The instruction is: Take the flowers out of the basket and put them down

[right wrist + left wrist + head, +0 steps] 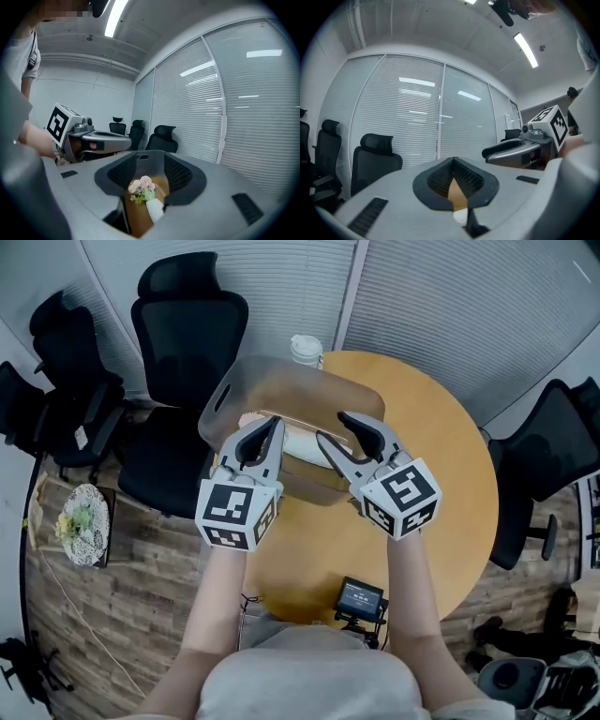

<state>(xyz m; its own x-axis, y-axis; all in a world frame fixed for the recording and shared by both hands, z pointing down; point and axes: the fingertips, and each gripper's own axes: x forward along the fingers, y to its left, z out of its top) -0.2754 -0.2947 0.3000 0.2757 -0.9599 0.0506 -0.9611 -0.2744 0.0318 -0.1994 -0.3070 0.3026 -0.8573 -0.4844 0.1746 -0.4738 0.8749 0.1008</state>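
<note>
A grey see-through basket (pixel 225 395) stands on the round wooden table (pixel 450 493). A small bouquet of pink flowers (pixel 142 185) in white wrap (pixel 302 442) lies on a brown surface, seemingly inside the basket's outline. Both grippers hover over it. My right gripper (pixel 336 427) is just right of the wrap. Its jaws stand apart, and in the right gripper view (pixel 150 159) the flowers show beyond the gap, untouched by the pads. My left gripper (pixel 268 425) is at the bouquet's left end. In the left gripper view (pixel 453 161) its tips meet with nothing between them.
A lidded white cup (pixel 306 350) stands at the table's far edge, behind the basket. A small black device (pixel 360 598) sits at the near edge. Black office chairs (pixel 187 324) ring the table, one at the right (pixel 553 456). A round dish with greenery (pixel 82 524) is at the left.
</note>
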